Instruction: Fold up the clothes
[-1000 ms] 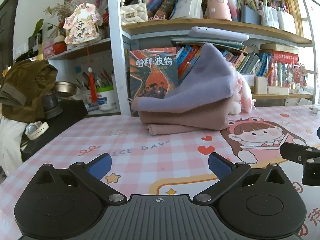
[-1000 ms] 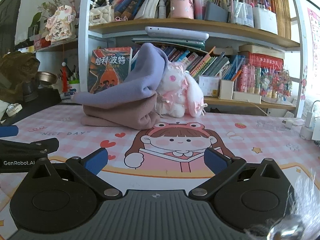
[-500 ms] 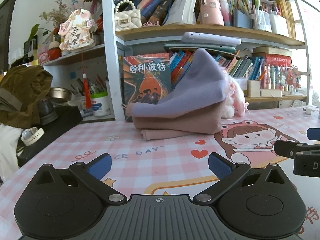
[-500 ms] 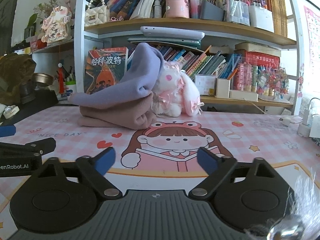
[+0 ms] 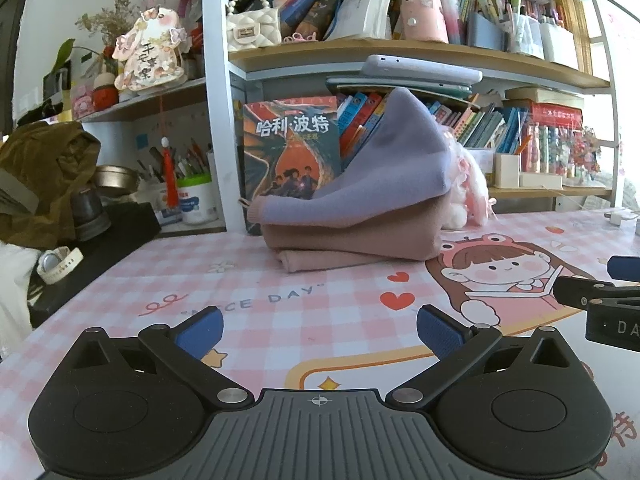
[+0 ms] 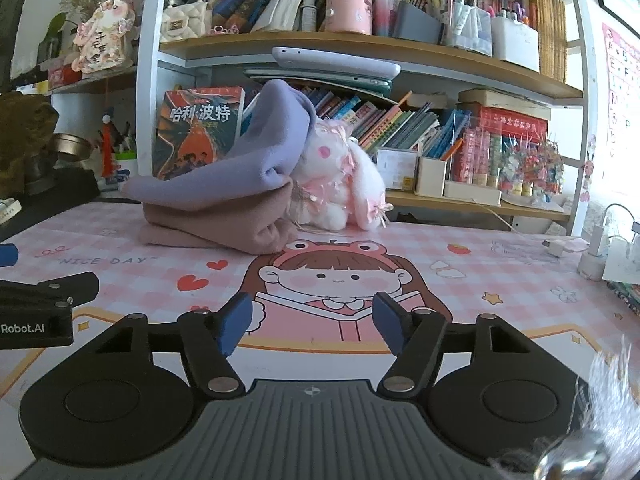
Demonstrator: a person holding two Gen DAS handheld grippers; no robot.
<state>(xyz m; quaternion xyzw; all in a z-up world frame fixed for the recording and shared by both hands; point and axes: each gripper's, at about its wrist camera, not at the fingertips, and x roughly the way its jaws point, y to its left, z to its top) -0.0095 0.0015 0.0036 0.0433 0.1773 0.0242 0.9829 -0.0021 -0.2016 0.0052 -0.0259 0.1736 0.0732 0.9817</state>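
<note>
A folded lilac garment lies on top of a folded dusty-pink garment at the back of the table, leaning against the books. Both show in the right wrist view too: the lilac garment and the pink garment. My left gripper is open and empty, low over the pink checked table mat, well short of the pile. My right gripper is open and empty, its jaws narrower, over the cartoon girl print. Each gripper shows at the edge of the other's view.
A white and pink plush rabbit sits right of the pile. A bookshelf full of books stands behind. An olive jacket, a metal bowl and a watch lie at the left. Chargers and cables lie at the right.
My right gripper's jaws have closed partway. Both grippers have shifted slightly, so the pile sits a little differently in each view. The clothes have not moved.
</note>
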